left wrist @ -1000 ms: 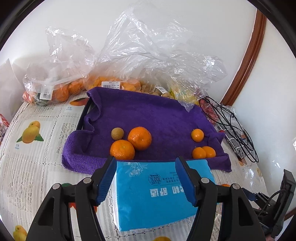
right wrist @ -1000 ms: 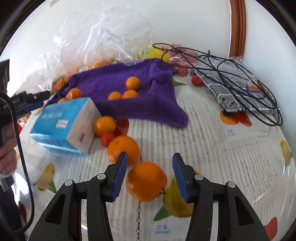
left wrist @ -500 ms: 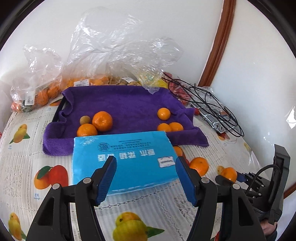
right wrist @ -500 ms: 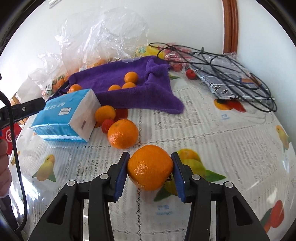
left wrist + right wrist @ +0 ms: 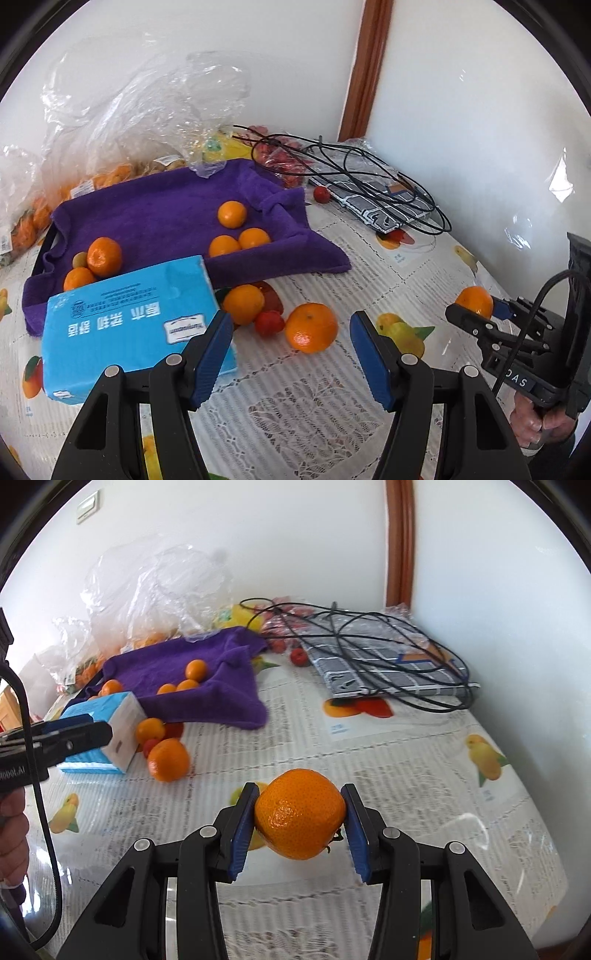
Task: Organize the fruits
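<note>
The right tool (image 5: 300,814) is clenched on a large orange (image 5: 300,813) at lower centre of its own view, both blue pads pressed against the fruit's sides, which is lifted clear of the desk (image 5: 388,760); its jaws have just been closing. The left tool (image 5: 291,350) stands released at lower centre of its view, nothing between its fingers, hovering over the patterned cloth just in front of a loose orange (image 5: 312,326).

Largest of the containers is the tray lined with a purple towel (image 5: 166,210), left of centre in the left view. It holds three small oranges (image 5: 232,214) grouped toward its right side, and two more oranges with a small greenish-brown fruit (image 5: 79,259) at its left. Clear plastic bags (image 5: 147,110) behind it, upper left, hold more oranges. A blue tissue pack (image 5: 129,325) lies at lower left, overlapping the tray's front edge. Beside it sit another orange (image 5: 243,303) and a small red fruit (image 5: 269,322), touching each other.
</note>
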Action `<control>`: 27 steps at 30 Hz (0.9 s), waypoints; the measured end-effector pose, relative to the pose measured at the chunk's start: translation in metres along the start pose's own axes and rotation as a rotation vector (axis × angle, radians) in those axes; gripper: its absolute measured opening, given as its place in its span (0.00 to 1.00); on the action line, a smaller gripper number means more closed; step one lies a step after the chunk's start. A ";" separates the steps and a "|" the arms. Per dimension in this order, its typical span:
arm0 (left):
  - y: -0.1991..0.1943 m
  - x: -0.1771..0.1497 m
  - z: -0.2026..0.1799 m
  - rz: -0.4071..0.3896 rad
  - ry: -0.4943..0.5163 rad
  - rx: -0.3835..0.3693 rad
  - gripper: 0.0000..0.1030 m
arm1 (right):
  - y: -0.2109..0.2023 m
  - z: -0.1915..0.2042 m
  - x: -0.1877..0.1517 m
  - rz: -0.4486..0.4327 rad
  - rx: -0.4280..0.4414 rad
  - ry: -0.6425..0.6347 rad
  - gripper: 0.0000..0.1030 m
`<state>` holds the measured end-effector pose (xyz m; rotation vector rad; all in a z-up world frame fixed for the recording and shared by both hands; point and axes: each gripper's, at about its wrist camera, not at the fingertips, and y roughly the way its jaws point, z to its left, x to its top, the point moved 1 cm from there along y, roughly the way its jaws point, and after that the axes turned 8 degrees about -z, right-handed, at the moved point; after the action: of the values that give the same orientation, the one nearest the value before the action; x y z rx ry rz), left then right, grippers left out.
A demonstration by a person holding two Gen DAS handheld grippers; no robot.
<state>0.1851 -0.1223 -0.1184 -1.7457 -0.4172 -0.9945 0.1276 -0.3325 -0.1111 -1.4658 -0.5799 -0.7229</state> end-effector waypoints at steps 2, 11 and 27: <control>0.006 -0.002 -0.012 -0.002 0.037 0.003 0.62 | -0.001 -0.011 0.000 -0.002 -0.016 0.010 0.44; 0.046 -0.012 -0.037 0.089 0.104 0.042 0.54 | 0.000 -0.039 -0.004 -0.009 -0.040 0.044 0.44; 0.047 -0.014 -0.032 0.088 0.129 0.094 0.38 | 0.010 -0.023 -0.006 0.006 -0.016 0.029 0.44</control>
<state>0.1951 -0.1673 -0.1546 -1.5923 -0.2978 -1.0022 0.1291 -0.3555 -0.1227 -1.4693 -0.5482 -0.7445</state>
